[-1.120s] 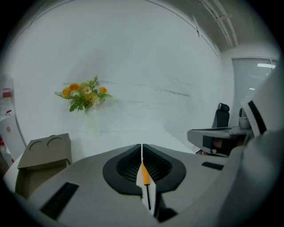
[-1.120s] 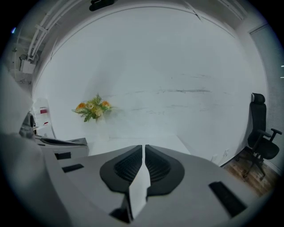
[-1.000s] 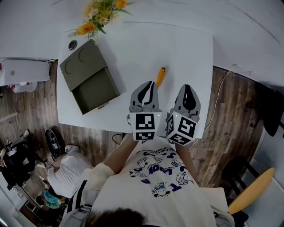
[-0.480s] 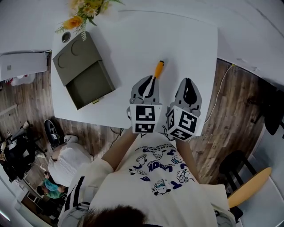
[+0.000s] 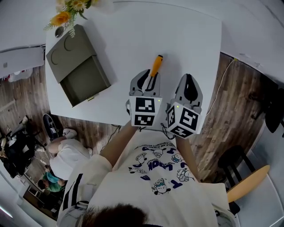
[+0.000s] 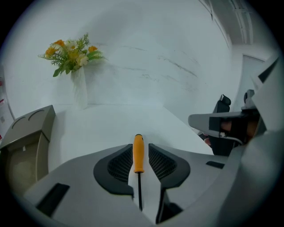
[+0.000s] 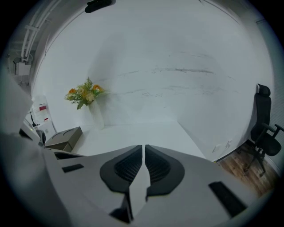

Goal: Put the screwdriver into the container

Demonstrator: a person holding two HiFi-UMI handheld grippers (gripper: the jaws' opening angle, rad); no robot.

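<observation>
The screwdriver has an orange handle and a thin dark shaft, and it lies on the white table pointing back toward me. My left gripper is open a little, one jaw on each side of it. In the left gripper view the screwdriver handle sits between the pads, close to the left one, with a sliver of table showing on its right. The olive container stands far left with its drawer pulled out. My right gripper is shut and empty, to the right of the left one.
A vase of orange and yellow flowers stands behind the container at the table's back left corner. The near table edge runs just under both grippers. A cable hangs off the right side. A black office chair is to the right.
My left gripper has moved forward, so the screwdriver's shaft and the base of its handle now lie between its jaws. The right gripper has kept its place beside it.
</observation>
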